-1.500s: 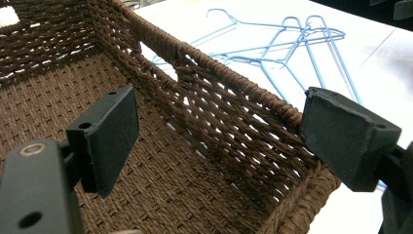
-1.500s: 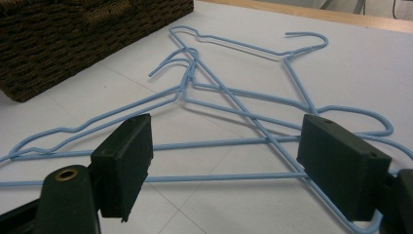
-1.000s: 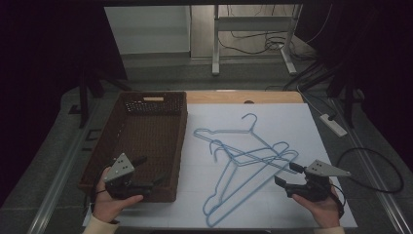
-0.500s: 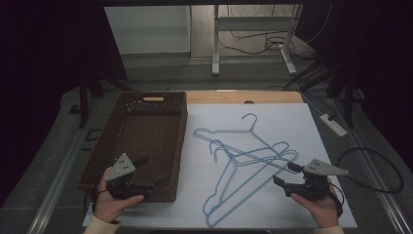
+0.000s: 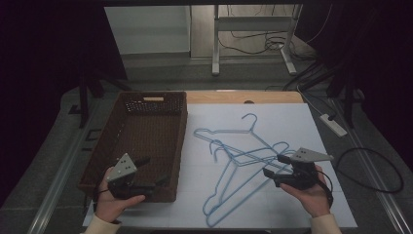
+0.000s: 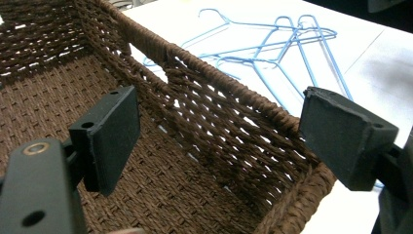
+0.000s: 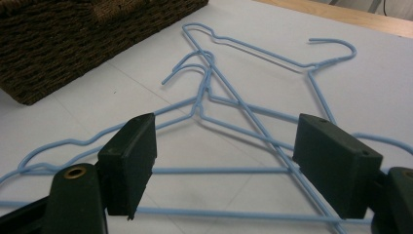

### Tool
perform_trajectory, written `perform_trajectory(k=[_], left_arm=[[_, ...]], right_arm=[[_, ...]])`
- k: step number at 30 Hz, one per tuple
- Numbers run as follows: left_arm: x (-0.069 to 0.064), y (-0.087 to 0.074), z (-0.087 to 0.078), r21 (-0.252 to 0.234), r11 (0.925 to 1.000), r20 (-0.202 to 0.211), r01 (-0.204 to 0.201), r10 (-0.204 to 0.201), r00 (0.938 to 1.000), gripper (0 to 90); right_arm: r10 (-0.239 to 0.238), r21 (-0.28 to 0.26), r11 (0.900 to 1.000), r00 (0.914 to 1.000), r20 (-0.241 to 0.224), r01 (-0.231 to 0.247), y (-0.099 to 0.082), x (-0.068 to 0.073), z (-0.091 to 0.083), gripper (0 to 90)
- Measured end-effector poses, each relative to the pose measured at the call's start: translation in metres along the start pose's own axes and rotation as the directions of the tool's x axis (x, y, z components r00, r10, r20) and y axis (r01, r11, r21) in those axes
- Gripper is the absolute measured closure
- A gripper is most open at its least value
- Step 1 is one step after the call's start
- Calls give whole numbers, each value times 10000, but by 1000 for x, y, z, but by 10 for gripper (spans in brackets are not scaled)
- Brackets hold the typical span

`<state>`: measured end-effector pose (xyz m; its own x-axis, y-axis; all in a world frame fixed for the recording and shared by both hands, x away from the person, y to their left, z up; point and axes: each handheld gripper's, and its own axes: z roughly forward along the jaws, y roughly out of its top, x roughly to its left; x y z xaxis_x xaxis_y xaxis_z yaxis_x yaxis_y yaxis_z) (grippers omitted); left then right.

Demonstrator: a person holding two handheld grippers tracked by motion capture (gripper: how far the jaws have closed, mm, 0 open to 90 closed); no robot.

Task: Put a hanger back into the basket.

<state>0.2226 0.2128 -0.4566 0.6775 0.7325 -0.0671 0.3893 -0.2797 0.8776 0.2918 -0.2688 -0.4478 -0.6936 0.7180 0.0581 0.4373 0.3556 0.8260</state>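
With its fingers wide open and empty, the right gripper (image 5: 273,167) hovers at the tangled blue hangers (image 5: 243,161) on the counter (image 5: 302,122), so the next move is probably closing on one wire, while the left gripper (image 5: 153,171), equally open, waits over the basket (image 5: 146,105).

Basket (image 5: 146,136) at nine o'clock on the table (image 5: 292,105), overlapped hangers (image 5: 243,156) at three o'clock beside it.

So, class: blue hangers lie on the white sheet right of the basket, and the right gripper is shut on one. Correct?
Not quite. The right gripper is open over the hangers, gripping none, as the right gripper view shows. They do lie right of the basket.
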Motion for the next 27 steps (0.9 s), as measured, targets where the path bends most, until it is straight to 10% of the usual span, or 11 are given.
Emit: perform_trajectory(k=[15, 27], left_arm=[[-5, 3, 1, -5, 10000, -65, -77, 77, 9999, 162], [-4, 3, -1, -89, 9999, -30, -62, 61, 10000, 162]], right_arm=[[-500, 1413, 9884, 9979, -415, 555, 33, 10, 52, 261], [-319, 2929, 9553, 9990, -325, 400, 45, 14, 98, 328]])
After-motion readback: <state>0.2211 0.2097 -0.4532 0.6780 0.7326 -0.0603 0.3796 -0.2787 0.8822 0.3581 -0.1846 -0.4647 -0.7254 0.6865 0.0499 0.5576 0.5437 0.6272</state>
